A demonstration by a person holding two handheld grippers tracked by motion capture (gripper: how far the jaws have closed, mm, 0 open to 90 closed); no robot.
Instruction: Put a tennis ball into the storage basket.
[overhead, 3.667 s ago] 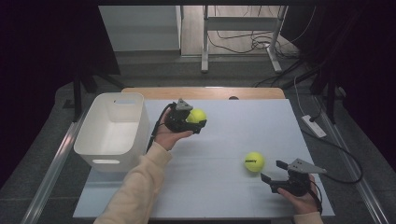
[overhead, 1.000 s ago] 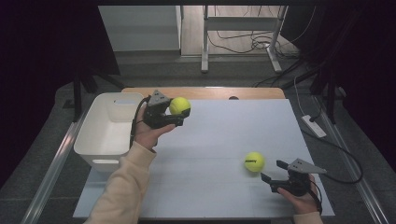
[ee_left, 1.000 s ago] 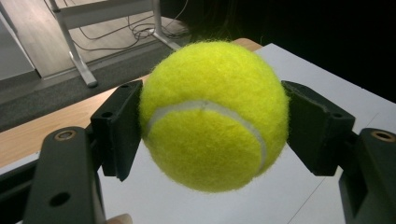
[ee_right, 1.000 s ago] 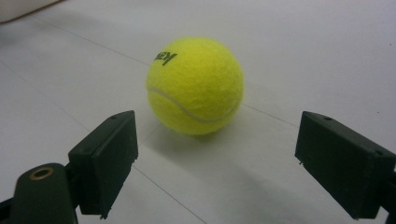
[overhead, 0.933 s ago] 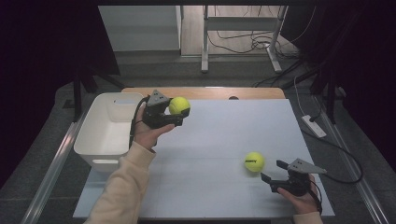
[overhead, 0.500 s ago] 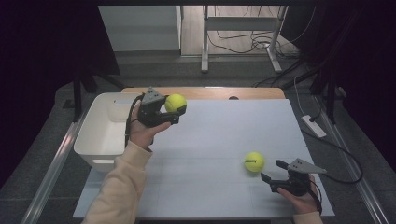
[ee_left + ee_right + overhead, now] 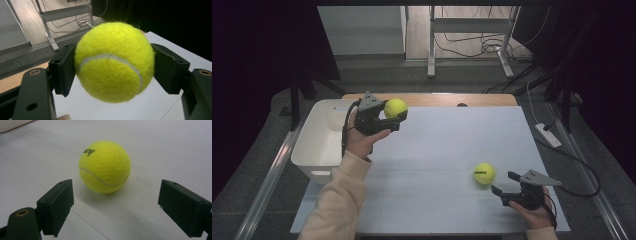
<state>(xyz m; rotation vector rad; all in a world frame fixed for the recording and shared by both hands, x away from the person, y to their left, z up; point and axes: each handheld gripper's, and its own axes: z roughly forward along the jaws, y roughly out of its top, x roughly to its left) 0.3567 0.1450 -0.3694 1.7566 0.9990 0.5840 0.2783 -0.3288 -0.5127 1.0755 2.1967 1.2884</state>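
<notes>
A yellow tennis ball (image 7: 395,107) is held in the air by my left gripper (image 7: 391,114), close to the right rim of the white bin (image 7: 314,145). In the left gripper view that ball (image 7: 113,61) is squeezed between both black jaws of the left gripper (image 7: 113,67). A second tennis ball (image 7: 484,173) lies on the white table (image 7: 447,145) at the front right. My right gripper (image 7: 503,184) rests just right of it, open. In the right gripper view this ball (image 7: 105,166) sits a little beyond the spread jaws of the right gripper (image 7: 122,205), touching neither.
The white bin stands at the table's left edge. A wooden strip (image 7: 437,99) runs along the far edge. A power strip (image 7: 547,135) and cables lie on the floor to the right. Metal rails (image 7: 267,175) flank the table.
My left gripper has carried its ball to the left and slightly back, toward the bin. The right gripper and the ball on the table have stayed put.
</notes>
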